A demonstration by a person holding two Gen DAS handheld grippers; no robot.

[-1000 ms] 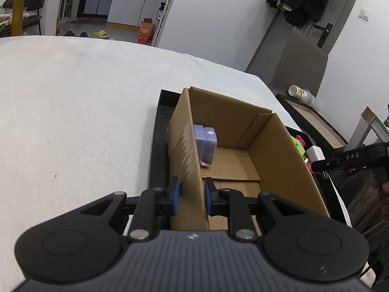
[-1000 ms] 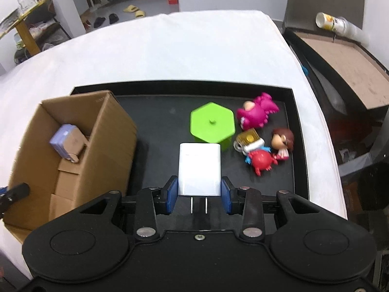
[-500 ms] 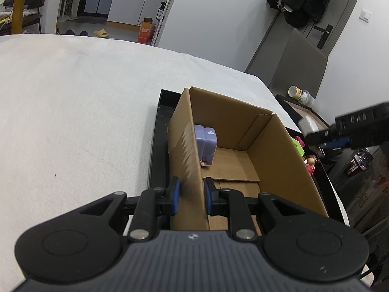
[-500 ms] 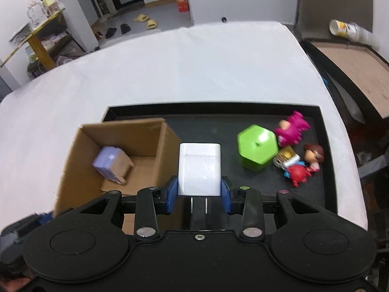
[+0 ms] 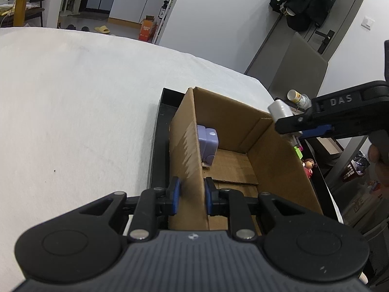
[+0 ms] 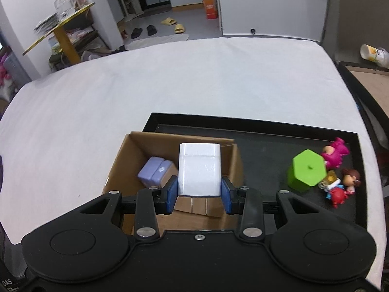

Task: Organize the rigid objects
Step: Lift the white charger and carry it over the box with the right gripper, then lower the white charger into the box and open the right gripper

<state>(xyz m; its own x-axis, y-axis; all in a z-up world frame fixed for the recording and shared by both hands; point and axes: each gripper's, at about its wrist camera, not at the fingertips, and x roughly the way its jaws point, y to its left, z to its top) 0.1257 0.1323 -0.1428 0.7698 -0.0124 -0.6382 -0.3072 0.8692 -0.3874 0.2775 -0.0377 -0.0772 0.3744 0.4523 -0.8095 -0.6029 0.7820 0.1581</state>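
White charger [image 6: 199,170] clamped between right jaws — prongs rearward (left jaws pinch box wall [image 5: 188,170]).

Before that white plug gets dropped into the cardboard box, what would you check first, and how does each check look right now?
1. White charger clamped between the right gripper pads: ok.
2. Cardboard box steadied: ok, the left gripper is shut on its near wall.
3. Charger above the box opening: ok in the right wrist view; the left wrist view shows it near the far right corner, so cannot tell exactly.
4. Free floor inside the box: ok, only the purple block sits there, against one wall.
5. Toys on the black tray clear of the path: ok, the green hexagon and the figurines stand off to the side.
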